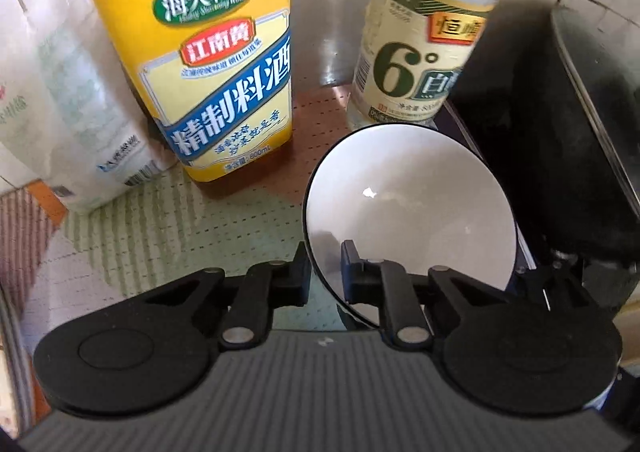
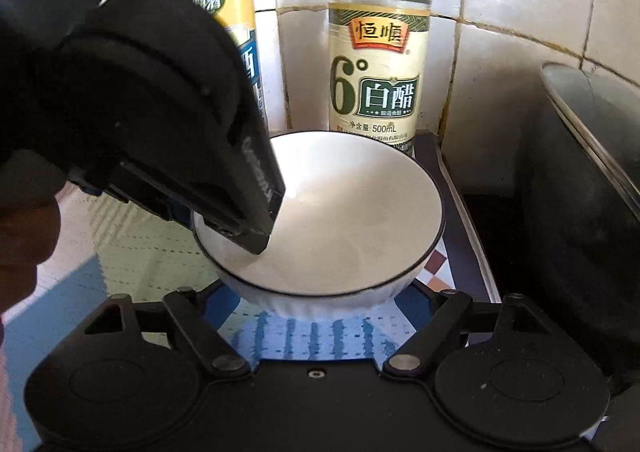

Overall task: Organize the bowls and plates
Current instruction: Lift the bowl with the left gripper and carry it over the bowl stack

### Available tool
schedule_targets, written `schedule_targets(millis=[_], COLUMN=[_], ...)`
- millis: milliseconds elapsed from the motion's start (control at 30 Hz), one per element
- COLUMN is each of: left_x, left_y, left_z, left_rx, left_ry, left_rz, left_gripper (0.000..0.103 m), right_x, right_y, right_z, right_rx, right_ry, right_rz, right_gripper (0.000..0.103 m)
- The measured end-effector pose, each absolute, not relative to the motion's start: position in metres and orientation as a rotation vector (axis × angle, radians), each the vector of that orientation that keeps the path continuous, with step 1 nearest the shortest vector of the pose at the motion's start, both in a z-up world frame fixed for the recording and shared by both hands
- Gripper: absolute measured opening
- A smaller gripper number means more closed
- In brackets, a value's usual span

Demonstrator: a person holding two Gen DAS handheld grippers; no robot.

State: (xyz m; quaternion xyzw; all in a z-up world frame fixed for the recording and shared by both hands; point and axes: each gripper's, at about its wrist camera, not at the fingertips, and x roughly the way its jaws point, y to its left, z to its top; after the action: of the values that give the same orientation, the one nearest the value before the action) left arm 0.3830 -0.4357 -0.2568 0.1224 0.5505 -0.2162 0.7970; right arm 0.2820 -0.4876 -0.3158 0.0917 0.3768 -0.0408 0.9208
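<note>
The white bowl with a dark rim sits on the table's mat, just in front of the vinegar bottle. The left gripper has its jaws pinching the bowl's near-left rim, one finger inside. The right gripper hovers just before the bowl, jaws spread wide and holding nothing. A dark pot stands right of the bowl

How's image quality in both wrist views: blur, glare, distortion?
Left wrist: yellow-label bottle and vinegar bottle smeared, small glint inside the bowl. Right wrist: vinegar label sharp, tiled wall glary and bowed by fisheye, pot in shadow.
</note>
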Motion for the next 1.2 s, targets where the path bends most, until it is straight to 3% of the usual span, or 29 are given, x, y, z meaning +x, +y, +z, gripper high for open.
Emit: schedule_targets(millis=[700,1200], left_x=[0.300,0.236], left_y=[-0.365,-0.236], left_z=[-0.156,-0.115], left_rx=[0.393,0.289], left_ry=[1.155,1.139], left_rz=[-0.500,-0.502], left_gripper=[0.014,0.015], right_x=[0.194,0.139], right_y=[-0.412,-0.319], right_z=[-0.234,-0.177], right_rx=[0.201,0.096], right_ry=[0.665,0.665], right_rz=[-0.059,0.011], right_gripper=[0.085,0.085])
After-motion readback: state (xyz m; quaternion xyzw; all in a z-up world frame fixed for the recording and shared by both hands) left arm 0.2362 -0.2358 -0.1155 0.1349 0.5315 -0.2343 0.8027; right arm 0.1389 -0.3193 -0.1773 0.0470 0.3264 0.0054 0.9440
